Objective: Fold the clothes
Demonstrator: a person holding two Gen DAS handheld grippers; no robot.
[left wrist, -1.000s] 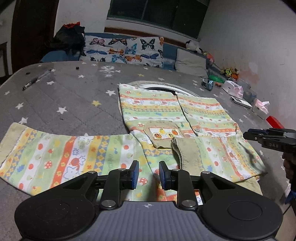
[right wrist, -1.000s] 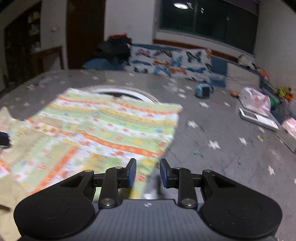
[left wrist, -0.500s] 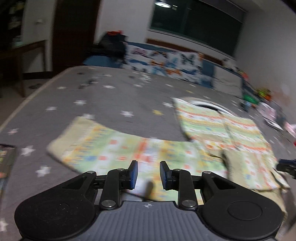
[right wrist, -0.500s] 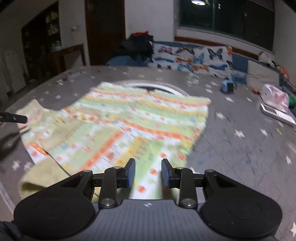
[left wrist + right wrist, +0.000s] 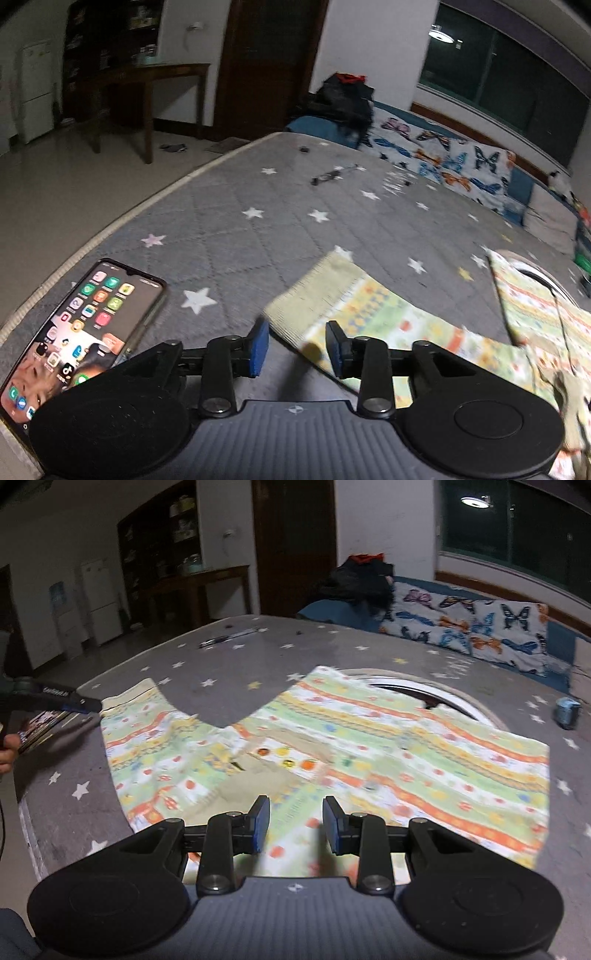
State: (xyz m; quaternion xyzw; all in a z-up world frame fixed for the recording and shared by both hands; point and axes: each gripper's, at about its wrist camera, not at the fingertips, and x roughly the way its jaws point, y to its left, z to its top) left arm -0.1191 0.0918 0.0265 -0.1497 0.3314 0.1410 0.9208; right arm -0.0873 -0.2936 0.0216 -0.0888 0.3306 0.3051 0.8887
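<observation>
A small shirt (image 5: 369,746) with green, yellow and orange stripes lies spread flat on the grey star-print mattress (image 5: 229,686). Its long left sleeve (image 5: 369,314) stretches out and ends in a beige cuff (image 5: 317,284). My left gripper (image 5: 295,347) hovers just in front of that cuff, its jaws opening, and its blue pads (image 5: 258,347) press on nothing. In the right wrist view the left gripper (image 5: 88,704) shows by the sleeve's end, with a hand (image 5: 7,749) behind it. My right gripper (image 5: 295,823) stands open above the shirt's near hem, holding nothing.
A lit phone (image 5: 81,325) lies by the mattress's left edge (image 5: 122,229), close to the left gripper. A pen (image 5: 229,638) lies far back, a small blue object (image 5: 567,710) at the right. A white ring (image 5: 424,690) sits under the shirt's collar. Butterfly pillows (image 5: 480,624) line the back.
The left gripper has swung left along the sleeve to its cuff and its jaws have widened; the phone has come into view. The right gripper has moved over the shirt's hem.
</observation>
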